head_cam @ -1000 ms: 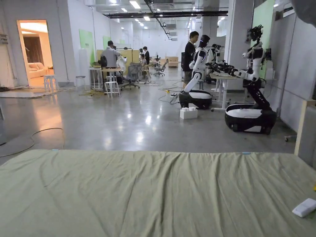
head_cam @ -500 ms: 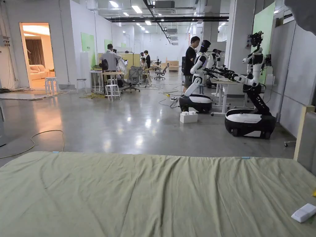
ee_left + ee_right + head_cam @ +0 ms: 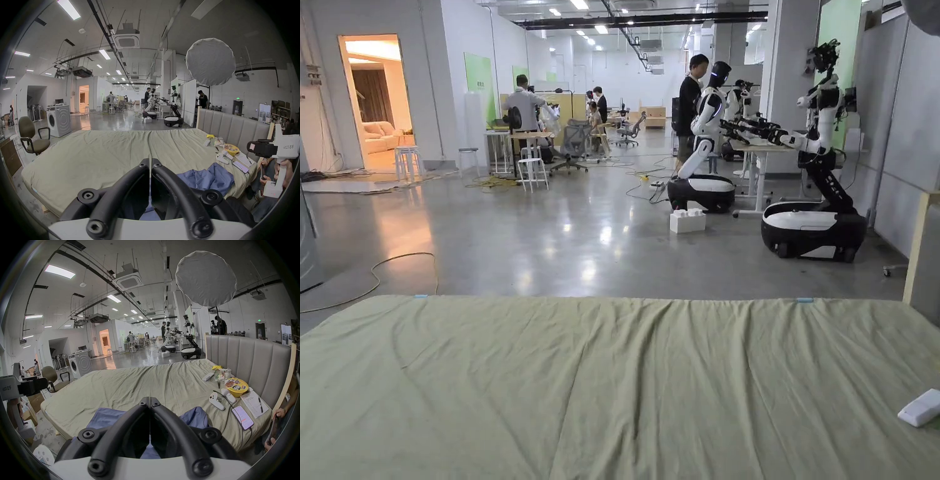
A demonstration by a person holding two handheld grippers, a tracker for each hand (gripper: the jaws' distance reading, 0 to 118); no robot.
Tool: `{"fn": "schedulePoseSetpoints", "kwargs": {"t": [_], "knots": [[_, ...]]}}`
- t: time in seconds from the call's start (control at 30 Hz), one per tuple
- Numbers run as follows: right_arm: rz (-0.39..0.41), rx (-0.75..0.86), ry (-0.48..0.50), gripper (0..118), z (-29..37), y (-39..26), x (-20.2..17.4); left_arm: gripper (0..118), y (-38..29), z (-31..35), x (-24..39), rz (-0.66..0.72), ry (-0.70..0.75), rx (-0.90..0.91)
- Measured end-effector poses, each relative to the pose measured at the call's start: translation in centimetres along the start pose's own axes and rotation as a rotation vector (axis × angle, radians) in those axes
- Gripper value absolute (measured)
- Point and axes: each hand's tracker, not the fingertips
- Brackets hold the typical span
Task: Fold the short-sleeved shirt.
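The left gripper [image 3: 150,164] hangs above the near edge of the bed [image 3: 100,154], its black fingers [image 3: 139,172] pressed together with only a thin slit of light between them and no cloth caught at the tips. The right gripper [image 3: 149,402] is held the same way, its fingers [image 3: 162,413] closed against each other on nothing. In the left gripper view the right gripper's white body [image 3: 285,146] also shows off to the right, gripped by a hand [image 3: 286,170].

The short-sleeved shirt [image 3: 209,177], blue and crumpled, lies bunched on the green sheet [image 3: 612,387] at the near edge of the bed, below and just right of the left gripper's fingers. In the right gripper view the shirt [image 3: 105,417] spreads to both sides behind the fingers.

Farther right on the bed, near the padded headboard [image 3: 246,356], lie a white controller [image 3: 215,400], a phone [image 3: 242,417] on a cable, a notepad [image 3: 253,404] with a pen, a yellow noodle bowl [image 3: 237,387] and a white remote [image 3: 922,407].

Beyond the bed stretches a polished floor [image 3: 581,237], where wheeled white-and-black robots [image 3: 815,187] stand and several people work at desks. A washing machine [image 3: 58,120] and an office chair [image 3: 32,138] stand to the left of the bed.
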Motion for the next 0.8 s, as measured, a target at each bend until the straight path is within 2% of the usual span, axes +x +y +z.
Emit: {"fn": "schedulePoseSetpoints", "kwargs": {"t": [0.07,0.17,0.23,0.3,0.33,0.37,0.4,0.43,0.53,0.7,0.73,0.8], "knots": [[-0.002,-0.002,0.007,1,-0.1,-0.4,0.2,1,-0.3,-0.3,-0.1,0.005,0.016,-0.011],[-0.033,0.029,0.091,1,-0.3,-1.2,0.6,2,-0.8,-1.4,-0.5,0.021,0.024,-0.062],[-0.061,-0.011,0.083,1,-0.8,-1.6,0.8,2,-1.8,-2.8,-1.3,0.033,0.011,-0.102],[-0.054,-0.031,0.066,1,-1.1,-2.1,0.8,8,-2.8,-4.2,-2.2,0.132,-0.084,-0.141],[-0.052,-0.042,0.062,1,-1.2,-2.4,0.8,17,-4.0,-5.9,-3.8,0.237,-0.138,-0.158],[-0.053,-0.048,0.063,1,-1.3,-2.6,0.8,34,-4.9,-7.4,-4.6,0.322,-0.149,-0.202],[-0.056,-0.058,0.064,1,-1.4,-2.9,0.9,57,-5.9,-9.0,-5.4,0.361,-0.148,-0.249],[-0.059,-0.068,0.062,1,-1.4,-3.3,1.0,72,-6.7,-11.2,-6.0,0.364,-0.123,-0.306],[-0.074,-0.11,0.047,1,-1.7,-4.5,1.7,78,-8.5,-17.1,-6.8,0.348,-0.086,-0.387],[-0.078,-0.178,-0.001,1,-1.8,-5.8,2.9,78,-11.0,-27.5,-7.0,0.209,-0.05,-0.567],[-0.081,-0.186,-0.012,1,-1.8,-6.0,3.2,78,-11.6,-29.1,-7.2,0.216,-0.045,-0.584],[-0.097,-0.192,-0.048,1,-1.4,-6.6,3.8,78,-12.9,-31.8,-8.0,0.325,0.013,-0.598]]}}
